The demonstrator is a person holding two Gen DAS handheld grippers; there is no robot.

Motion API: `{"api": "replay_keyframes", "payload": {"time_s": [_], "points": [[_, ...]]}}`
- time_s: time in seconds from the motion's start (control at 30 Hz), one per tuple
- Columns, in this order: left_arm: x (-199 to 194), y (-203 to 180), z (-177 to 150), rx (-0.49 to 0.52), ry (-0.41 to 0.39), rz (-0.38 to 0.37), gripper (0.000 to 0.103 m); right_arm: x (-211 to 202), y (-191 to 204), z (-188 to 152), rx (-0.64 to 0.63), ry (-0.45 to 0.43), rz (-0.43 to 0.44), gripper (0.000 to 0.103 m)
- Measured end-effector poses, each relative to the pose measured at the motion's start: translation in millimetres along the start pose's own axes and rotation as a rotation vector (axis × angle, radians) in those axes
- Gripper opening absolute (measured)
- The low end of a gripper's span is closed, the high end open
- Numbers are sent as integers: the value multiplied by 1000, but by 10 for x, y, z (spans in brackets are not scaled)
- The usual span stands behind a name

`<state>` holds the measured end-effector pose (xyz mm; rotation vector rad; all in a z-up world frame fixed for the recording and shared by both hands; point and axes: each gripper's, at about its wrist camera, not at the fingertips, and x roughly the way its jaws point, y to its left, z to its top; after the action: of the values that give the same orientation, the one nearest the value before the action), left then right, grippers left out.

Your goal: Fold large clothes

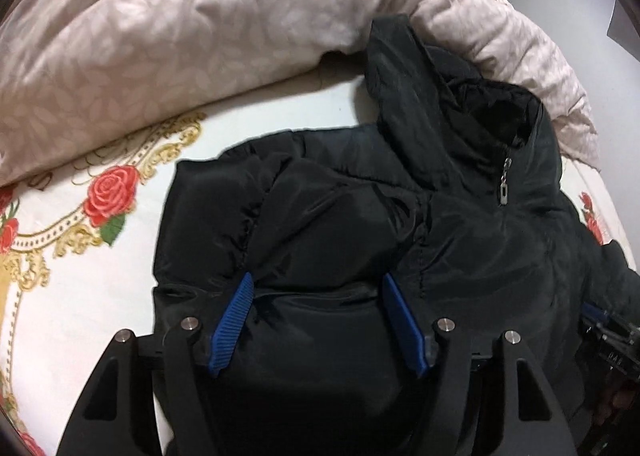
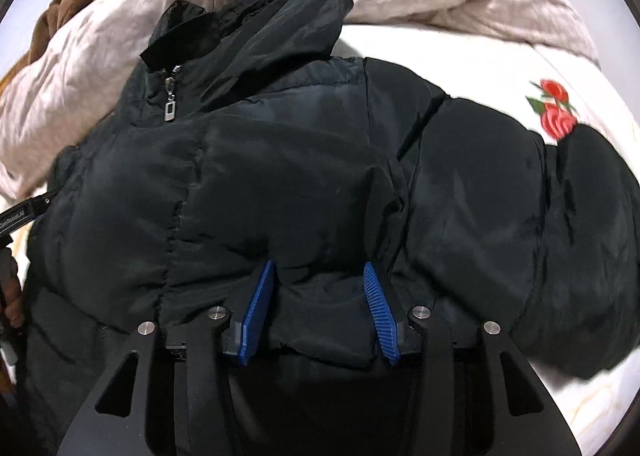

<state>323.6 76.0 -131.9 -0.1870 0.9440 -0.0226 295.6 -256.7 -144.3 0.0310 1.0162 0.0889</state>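
Observation:
A black puffer jacket [image 1: 460, 240] lies on the bed, zipped, its hood [image 1: 404, 64] up against the duvet. Its silver zipper pull [image 1: 503, 188] shows near the collar. The left sleeve is folded in over the chest. My left gripper [image 1: 318, 280] stands wide open with a bulge of the jacket's padded fabric between its blue pads [image 1: 236, 320]. In the right wrist view the jacket [image 2: 280, 176] fills the frame, its right sleeve [image 2: 560, 216] stretched out to the right. My right gripper [image 2: 320, 268] is also open, a fold of the jacket lying between its pads [image 2: 378, 308].
A crumpled beige duvet [image 1: 180, 36] is heaped along the back of the bed. The white bed sheet [image 1: 80, 276] has red rose prints [image 1: 110, 192]. A brown garment [image 2: 60, 16] lies at the far left. The other gripper's body shows at the frame edges [image 1: 608, 328].

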Motion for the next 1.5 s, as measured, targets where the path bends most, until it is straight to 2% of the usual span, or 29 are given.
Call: {"api": "replay_keyframes", "payload": {"time_s": [0.1,0.13,0.2,0.3,0.43,0.5,0.57,0.7,0.8,0.87,0.97,1.03,1.1,1.23,1.37,1.5], "points": [[-73,0,31,-15,12,-1,68,-30,-7,58,19,22,-3,47],[-142,12,56,-23,9,-14,65,-113,-18,82,36,20,0,47],[-325,43,134,-20,-29,-62,63,-331,-46,110,60,-36,19,47],[-453,97,276,14,-90,-40,63,-518,-56,223,62,-103,27,47],[-117,284,383,-34,-37,19,63,-232,-60,407,71,-54,27,47],[25,301,362,-17,-28,26,63,3,-99,406,71,1,22,47],[90,287,314,-4,-31,29,63,138,-96,374,52,17,17,47],[92,280,330,-3,-28,31,63,142,-44,378,39,17,-7,47],[-155,288,348,-15,-41,16,59,-92,-19,379,43,-18,-19,47],[-412,256,269,-10,-82,0,59,-337,-7,297,49,-68,-9,47],[-625,254,91,-7,-118,-21,59,-522,-7,99,62,-90,12,47],[-564,270,-33,-5,-86,-18,59,-489,4,-40,60,-68,20,47],[-374,286,-135,-1,-25,12,59,-344,-8,-130,48,-11,6,47],[-289,246,-112,-2,-8,30,59,-191,-2,-73,36,20,-2,47],[-503,145,-154,19,-10,13,59,-378,15,-86,39,3,-8,47],[-890,-24,-298,29,-42,-18,59,-818,-17,-276,70,-59,10,47]]}}
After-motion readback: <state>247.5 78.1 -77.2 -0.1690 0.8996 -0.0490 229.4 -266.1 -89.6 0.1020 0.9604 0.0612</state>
